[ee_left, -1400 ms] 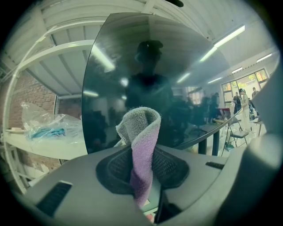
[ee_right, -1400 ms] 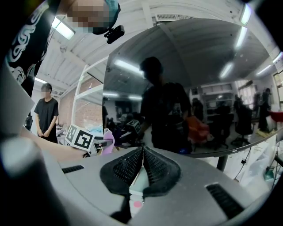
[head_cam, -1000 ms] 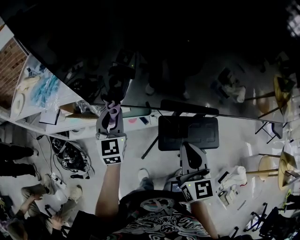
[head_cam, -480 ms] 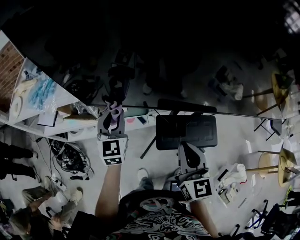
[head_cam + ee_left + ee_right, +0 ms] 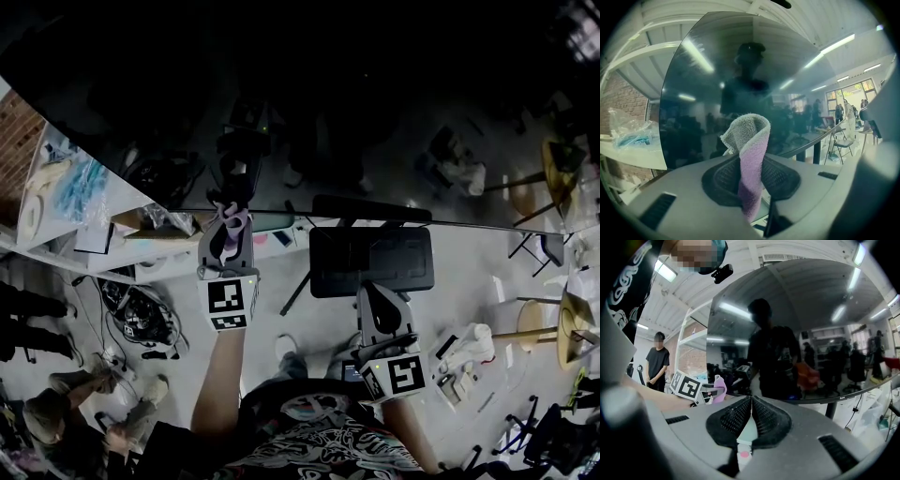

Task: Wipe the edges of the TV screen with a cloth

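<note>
Shows the cloth (image 5: 749, 150) pinched upright in the left gripper (image 5: 750, 187), close to the lower edge of the TV screen (image 5: 356, 103), toward its left end; right gripper (image 5: 751, 411) closed on nothing, nearer. Risks the fold slipping free, or the jaws scraping glass if pressed hard.

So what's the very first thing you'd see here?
The huge dark TV screen fills the top of the head view, shiny like a mirror. Up by its bottom edge, the left tongs pinch a purple and grey cloth. The right tongs are lower down, shut with nothing in them.
</note>
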